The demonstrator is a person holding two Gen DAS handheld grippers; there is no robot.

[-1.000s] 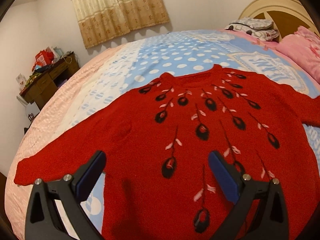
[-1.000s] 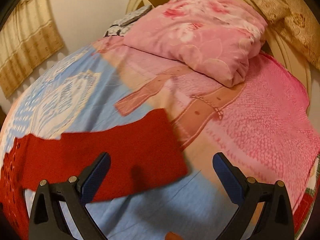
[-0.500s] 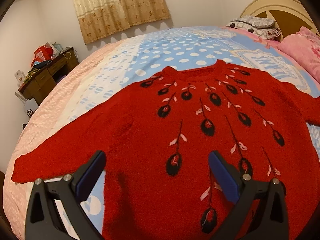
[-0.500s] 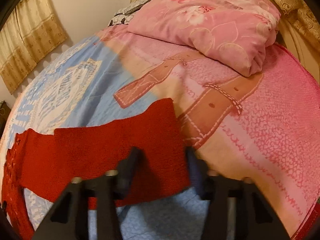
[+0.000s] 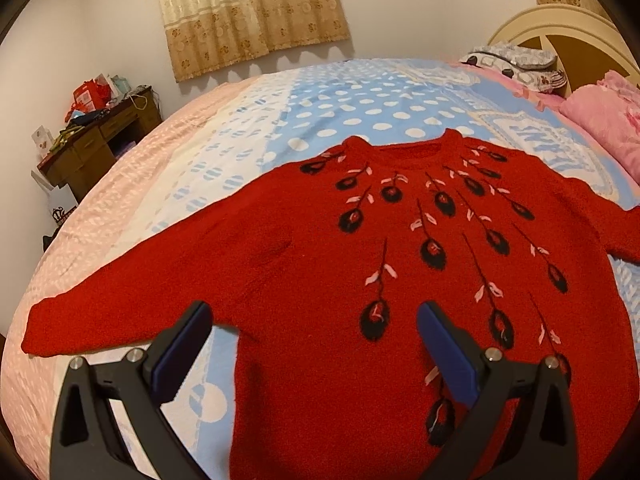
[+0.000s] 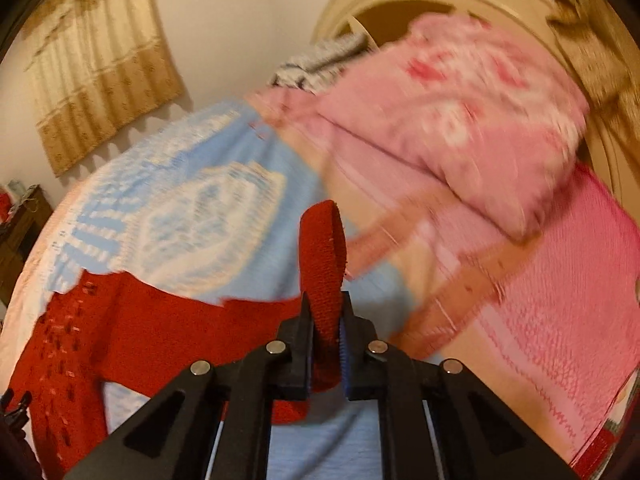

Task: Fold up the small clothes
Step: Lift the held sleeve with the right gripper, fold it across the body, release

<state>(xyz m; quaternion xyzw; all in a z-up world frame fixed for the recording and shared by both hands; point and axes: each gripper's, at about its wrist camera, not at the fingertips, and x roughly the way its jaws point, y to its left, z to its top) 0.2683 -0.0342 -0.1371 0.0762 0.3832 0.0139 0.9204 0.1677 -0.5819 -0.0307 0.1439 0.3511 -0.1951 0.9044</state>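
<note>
A small red knit sweater (image 5: 360,264) with black and pink flower stems lies flat, front up, on the bed. My left gripper (image 5: 314,340) hovers open over its lower left side, nothing between the blue pads. In the right wrist view my right gripper (image 6: 326,334) is shut on the cuff of the sweater's right sleeve (image 6: 324,256). The cuff stands up out of the jaws, lifted off the bedspread. The remaining sleeve length (image 6: 192,332) trails left toward the sweater body.
The bedspread (image 5: 352,100) is blue with white dots, pink toward the edges. A folded pink quilt (image 6: 460,112) and pillows (image 5: 516,60) sit by the cream headboard (image 5: 568,28). A cluttered wooden desk (image 5: 100,136) stands by the wall on the left.
My right gripper went from wide open to shut on the sleeve cuff and rose, lifting the cuff. The left gripper stayed open and drew back slightly from the sweater.
</note>
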